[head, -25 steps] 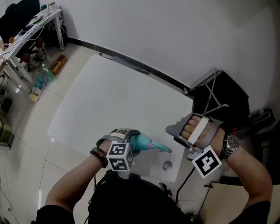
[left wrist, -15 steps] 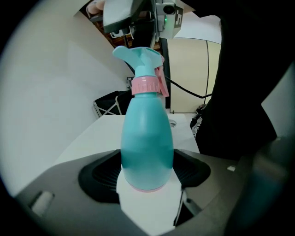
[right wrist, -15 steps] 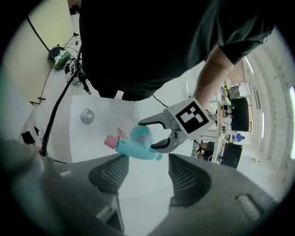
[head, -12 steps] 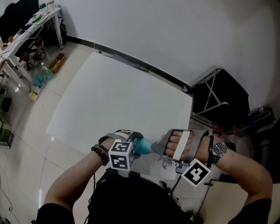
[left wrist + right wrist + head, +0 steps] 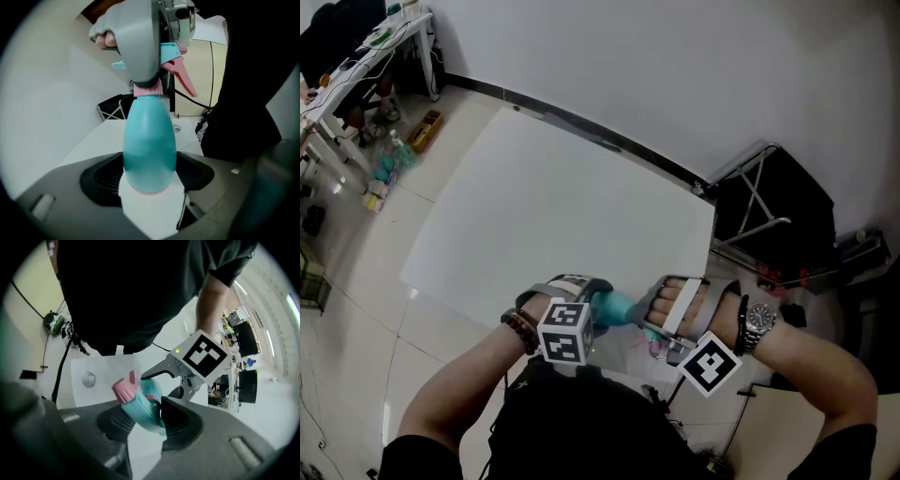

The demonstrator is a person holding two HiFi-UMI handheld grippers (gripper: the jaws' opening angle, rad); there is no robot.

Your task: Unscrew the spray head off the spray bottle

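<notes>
My left tool is clamped on the spray bottle, jaws pressing both sides of the teal body near its base. In the left gripper view the bottle runs straight out from between the jaws, with its pink-rimmed bottom toward the camera. It is off the table, held in the air over the near edge, close to my torso, neck pointing toward my right hand.

My right tool has just been closing its jaws, and the spray head sits between them. The teal housing is wedged between the two dark pads and both sides look in contact, so I call it gripping the head. The pink nozzle sticks out past the jaws. The pink trigger hangs off to the right in the left gripper view, below the teal top. The pink collar sits at the bottle neck, so the head is on the bottle, not off. From the left gripper view, the right tool's grey jaw covers most of the head. The two tools are just beside each other, with only a short stretch of bottle showing between them in the head view.

Other stuff:
- Round metal grommet set in the white table near its edge.
- Black folding frame past the table's far right corner.
- Wristwatch on my right wrist.
- Bead bracelet on my left wrist.
- Tan tiled floor to the left of the table.
</notes>
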